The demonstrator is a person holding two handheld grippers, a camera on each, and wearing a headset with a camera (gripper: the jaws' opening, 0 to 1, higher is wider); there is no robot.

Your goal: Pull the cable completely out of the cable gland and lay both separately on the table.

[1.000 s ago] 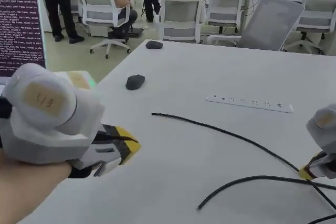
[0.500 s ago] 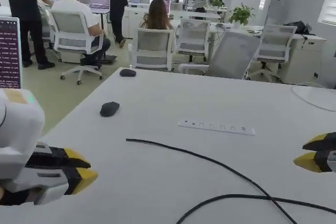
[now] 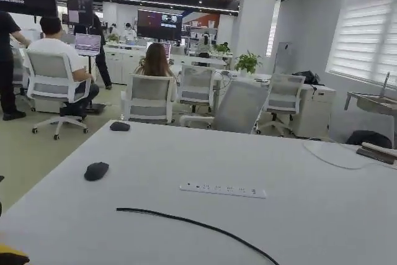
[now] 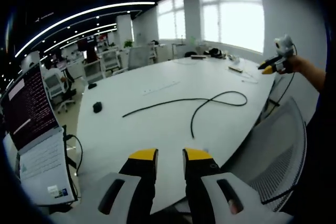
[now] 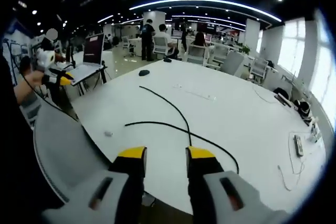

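A long black cable [image 4: 178, 100] lies loose on the white table [image 4: 131, 129], curling into a loop at one end. In the right gripper view the cable [image 5: 173, 111] crosses over itself, and a small pale piece [image 5: 107, 134] rests apart from it near the table edge; I cannot tell what that piece is. My left gripper [image 4: 170, 156] is held back beyond the table edge, open and with nothing between its fingers. My right gripper [image 5: 166, 155] is held back the same way, open and holding nothing. A stretch of cable [image 3: 198, 226] shows in the head view, with a yellow fingertip [image 3: 9, 257] at the bottom left.
A white power strip [image 3: 223, 189] and two dark mice [image 3: 96, 170] [image 3: 120, 126] lie farther back on the table. A laptop [image 4: 31, 114] stands at one end. Grey mesh chairs [image 4: 278, 150] stand by the table edge. People sit at desks behind.
The head camera has tilted up toward the room, so both grippers have dropped out toward the bottom of that picture. The cable lies as before.
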